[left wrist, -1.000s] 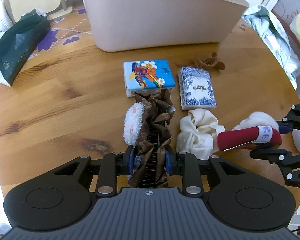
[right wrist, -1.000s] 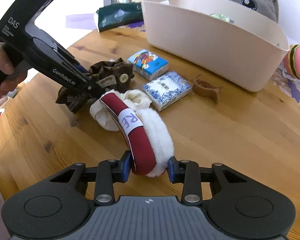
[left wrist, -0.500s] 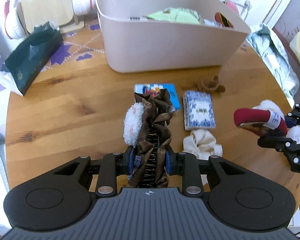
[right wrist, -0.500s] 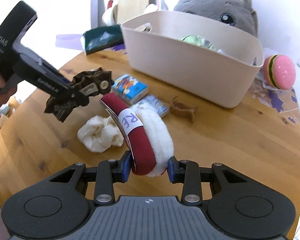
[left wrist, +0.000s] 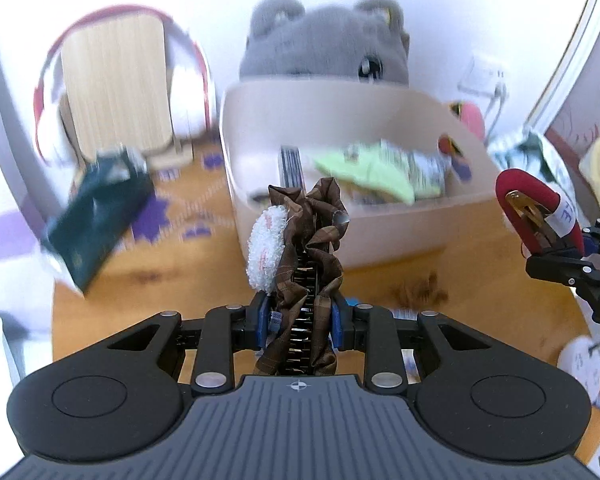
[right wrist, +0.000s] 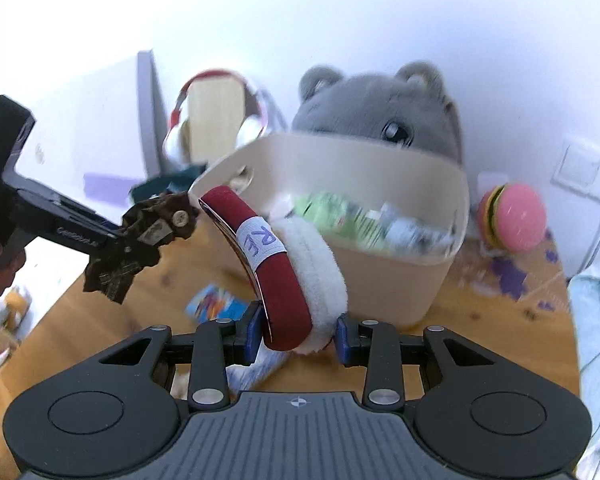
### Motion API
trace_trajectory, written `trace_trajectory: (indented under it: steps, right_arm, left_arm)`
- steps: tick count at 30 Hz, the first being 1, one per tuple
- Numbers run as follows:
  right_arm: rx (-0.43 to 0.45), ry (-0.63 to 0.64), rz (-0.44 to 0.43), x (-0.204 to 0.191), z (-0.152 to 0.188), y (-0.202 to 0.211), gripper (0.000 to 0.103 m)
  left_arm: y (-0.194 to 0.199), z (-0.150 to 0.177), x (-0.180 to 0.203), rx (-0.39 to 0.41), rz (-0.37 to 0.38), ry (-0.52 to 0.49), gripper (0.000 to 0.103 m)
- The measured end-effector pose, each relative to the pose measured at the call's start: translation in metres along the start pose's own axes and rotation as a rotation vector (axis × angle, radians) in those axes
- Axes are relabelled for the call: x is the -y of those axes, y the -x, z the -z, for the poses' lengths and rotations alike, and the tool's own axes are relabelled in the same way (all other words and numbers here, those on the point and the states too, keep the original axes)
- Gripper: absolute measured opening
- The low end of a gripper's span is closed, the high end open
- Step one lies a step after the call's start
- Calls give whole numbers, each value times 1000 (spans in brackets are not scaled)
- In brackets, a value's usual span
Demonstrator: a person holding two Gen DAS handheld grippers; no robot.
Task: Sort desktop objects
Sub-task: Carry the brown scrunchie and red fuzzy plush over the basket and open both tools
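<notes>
My left gripper (left wrist: 300, 322) is shut on a brown plaid hair clip (left wrist: 314, 232) with a white fuzzy patch, held in the air in front of the beige bin (left wrist: 380, 236). It also shows in the right wrist view (right wrist: 140, 240). My right gripper (right wrist: 296, 330) is shut on a red and white fluffy clip (right wrist: 284, 276) labelled "RE", held up before the bin (right wrist: 396, 280). That clip also shows in the left wrist view (left wrist: 536, 212) at the right. The bin holds a green packet (left wrist: 368, 168) and other items.
A grey plush (right wrist: 384, 120) sits behind the bin. Headphones on a wooden stand (left wrist: 116, 88) and a dark green pouch (left wrist: 96, 216) are at the left. A burger toy (right wrist: 512, 216) is at the right. A blue tissue pack (right wrist: 216, 304) lies on the wooden table (left wrist: 160, 280).
Both grippers have risen from the table and tilted up toward the bin, each still holding its clip. The view is now motion blurred.
</notes>
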State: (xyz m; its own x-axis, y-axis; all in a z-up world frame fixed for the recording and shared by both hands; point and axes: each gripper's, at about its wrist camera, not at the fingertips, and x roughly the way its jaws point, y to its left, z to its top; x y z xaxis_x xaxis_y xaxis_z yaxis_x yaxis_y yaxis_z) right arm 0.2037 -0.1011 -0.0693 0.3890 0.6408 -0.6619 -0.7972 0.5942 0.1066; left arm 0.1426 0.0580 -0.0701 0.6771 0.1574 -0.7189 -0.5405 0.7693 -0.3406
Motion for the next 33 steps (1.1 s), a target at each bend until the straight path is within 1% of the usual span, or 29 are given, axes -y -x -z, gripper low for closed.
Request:
trace_trajectory:
  steps: [4,9,12,17,20,24,28,33]
  right_arm:
    - [50,-23,34,9,-17,-2,34]
    - [69,-19,67,17,-34,-12,34]
    - [81,-5,122,20,-43,-22,34]
    - [98,-50,193,30,-63,-43,34]
    - [89,-75,223,38,-72,-59,34]
    - [62,-99,243,48,-79,-76,34]
    - [18,-107,259,54,-78,-92,34]
    - [-44,-118,277,58,-72,-107,34]
  left_arm:
    - [6,-27,0,60,-6,-9,29]
    - [2,-56,5,102,-5,-29,29]
    - [-5,-69,9,110,4,-27,29]
    - [-28,-88,20,99,13,-37,29]
    - [-48,-96,24,76,4,-38,29]
    - [-72,-102,25,41,-12,-32,29]
    - [-93,-103,27,30,-28,-56,29]
    - [-110,-99,27,8,-29,-61,29]
